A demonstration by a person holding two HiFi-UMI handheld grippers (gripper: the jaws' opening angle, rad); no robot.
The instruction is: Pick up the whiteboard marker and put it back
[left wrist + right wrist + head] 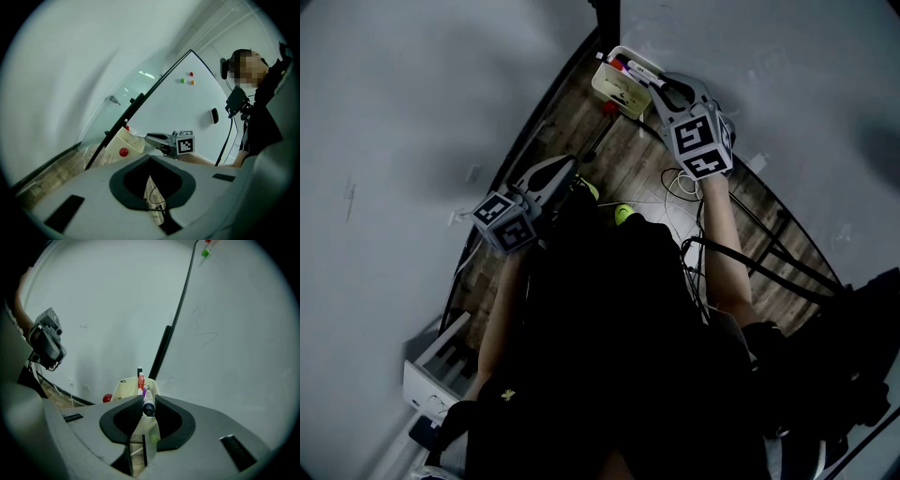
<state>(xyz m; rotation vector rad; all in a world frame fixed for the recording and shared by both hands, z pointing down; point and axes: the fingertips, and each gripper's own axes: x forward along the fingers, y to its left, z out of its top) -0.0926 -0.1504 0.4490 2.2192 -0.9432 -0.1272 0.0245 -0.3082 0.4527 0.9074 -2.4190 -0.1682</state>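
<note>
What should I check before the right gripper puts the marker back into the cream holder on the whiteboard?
1. The marker is clamped between the jaws of the right gripper: ok.
2. The cream holder lies straight ahead of the marker: ok.
3. Free space among the other markers in the holder: cannot tell.
4. The left gripper is empty, jaws together, away from the holder: ok.
5. Cap on the marker: cannot tell.
</note>
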